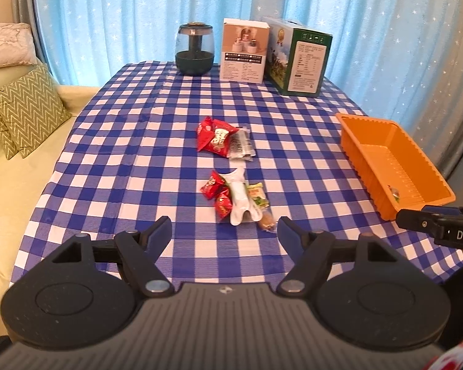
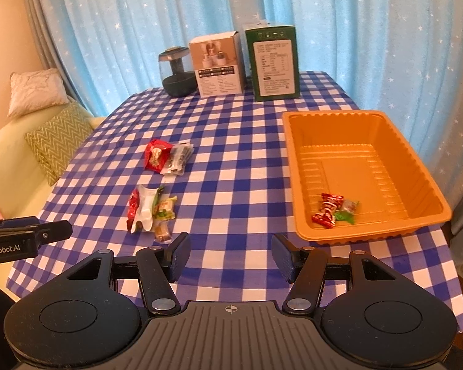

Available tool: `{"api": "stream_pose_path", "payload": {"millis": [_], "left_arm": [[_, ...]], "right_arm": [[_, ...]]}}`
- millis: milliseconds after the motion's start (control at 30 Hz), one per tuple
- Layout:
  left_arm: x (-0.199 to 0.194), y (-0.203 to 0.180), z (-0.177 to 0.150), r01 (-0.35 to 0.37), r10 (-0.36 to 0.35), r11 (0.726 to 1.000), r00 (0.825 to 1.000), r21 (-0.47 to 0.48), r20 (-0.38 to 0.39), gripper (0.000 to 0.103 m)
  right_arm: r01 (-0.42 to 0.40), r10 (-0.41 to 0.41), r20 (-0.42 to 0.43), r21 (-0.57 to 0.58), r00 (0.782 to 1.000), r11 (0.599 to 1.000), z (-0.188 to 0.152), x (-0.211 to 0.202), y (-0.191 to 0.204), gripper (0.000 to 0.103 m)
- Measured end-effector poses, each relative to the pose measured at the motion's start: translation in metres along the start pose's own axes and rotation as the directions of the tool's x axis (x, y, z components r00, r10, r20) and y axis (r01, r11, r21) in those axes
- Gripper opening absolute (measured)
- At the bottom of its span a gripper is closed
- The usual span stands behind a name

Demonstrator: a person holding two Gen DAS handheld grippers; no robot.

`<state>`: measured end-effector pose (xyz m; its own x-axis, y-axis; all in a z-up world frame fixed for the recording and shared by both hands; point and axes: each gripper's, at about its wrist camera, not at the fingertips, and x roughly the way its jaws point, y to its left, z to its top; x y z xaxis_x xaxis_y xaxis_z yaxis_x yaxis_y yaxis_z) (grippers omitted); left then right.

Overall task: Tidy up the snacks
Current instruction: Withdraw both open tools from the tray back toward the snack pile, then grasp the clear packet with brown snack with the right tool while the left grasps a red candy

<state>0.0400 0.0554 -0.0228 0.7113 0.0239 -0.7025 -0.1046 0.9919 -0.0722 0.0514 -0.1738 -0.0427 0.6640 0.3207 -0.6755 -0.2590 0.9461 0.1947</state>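
Orange tray [image 2: 416,166] at 2 o'clock holds two wrapped candies [image 2: 335,209]; snack piles [image 2: 152,212] at 11; both grippers [image 1: 224,231] [image 2: 230,254] open, empty.

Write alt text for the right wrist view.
An orange tray holding two wrapped snacks sits right on a blue checked tablecloth. More snack packets lie left. The open, empty right claw fills the foreground.

Backlit blue star curtains [image 1: 123,15], sofa [image 1: 21,178] w/ zigzag cushions [image 1: 27,108].
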Motion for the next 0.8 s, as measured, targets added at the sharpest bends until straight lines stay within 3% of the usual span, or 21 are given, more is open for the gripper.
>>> {"api": "stream_pose_path", "payload": {"millis": [800], "left_arm": [[0.067, 0.038, 0.016, -0.023, 0.021, 0.999, 0.998, -0.041, -0.052, 0.073]], "right_arm": [[-0.121, 0.104, -0.099, -0.182, 0.990, 0.976, 0.003, 0.118, 0.059, 0.058]]}}
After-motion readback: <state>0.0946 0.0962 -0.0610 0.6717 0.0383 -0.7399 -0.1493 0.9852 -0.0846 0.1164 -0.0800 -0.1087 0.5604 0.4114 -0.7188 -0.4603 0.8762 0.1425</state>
